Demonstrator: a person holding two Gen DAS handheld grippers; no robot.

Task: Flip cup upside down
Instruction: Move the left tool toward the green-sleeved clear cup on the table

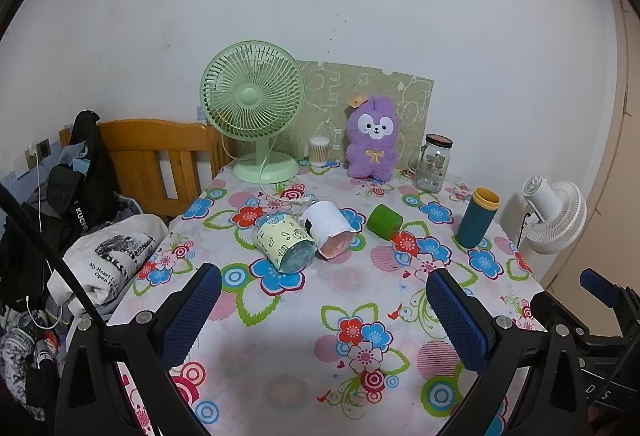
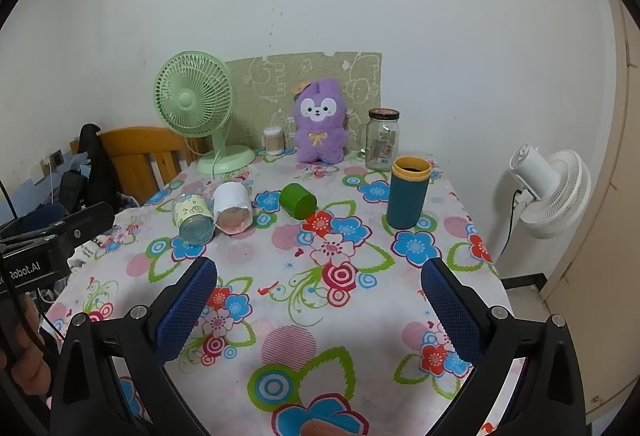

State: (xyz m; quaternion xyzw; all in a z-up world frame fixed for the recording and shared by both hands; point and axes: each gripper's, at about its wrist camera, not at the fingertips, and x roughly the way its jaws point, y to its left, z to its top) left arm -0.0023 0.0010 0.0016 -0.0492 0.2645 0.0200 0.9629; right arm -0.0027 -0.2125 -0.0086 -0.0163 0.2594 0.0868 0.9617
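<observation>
A teal cup with a yellow rim (image 1: 477, 218) (image 2: 408, 193) stands upright, mouth up, on the right of the flowered table (image 1: 304, 324) (image 2: 320, 316). A small green cup (image 1: 385, 221) (image 2: 297, 200) lies on its side mid-table. A pale yellow patterned cup (image 1: 285, 244) (image 2: 193, 215) and a white cup (image 1: 329, 230) (image 2: 233, 208) lie on their sides together, left of it. My left gripper (image 1: 324, 312) is open and empty above the near table, well short of the cups. My right gripper (image 2: 318, 310) is open and empty too, near the front edge.
At the back stand a green desk fan (image 1: 254, 108) (image 2: 196, 108), a cotton-swab tub (image 1: 319, 151), a purple plush toy (image 1: 372, 138) (image 2: 320, 120) and a glass jar (image 1: 434, 162) (image 2: 382, 138). A wooden bed frame (image 1: 160, 156) with clothes lies left; a white fan (image 2: 552, 188) stands right.
</observation>
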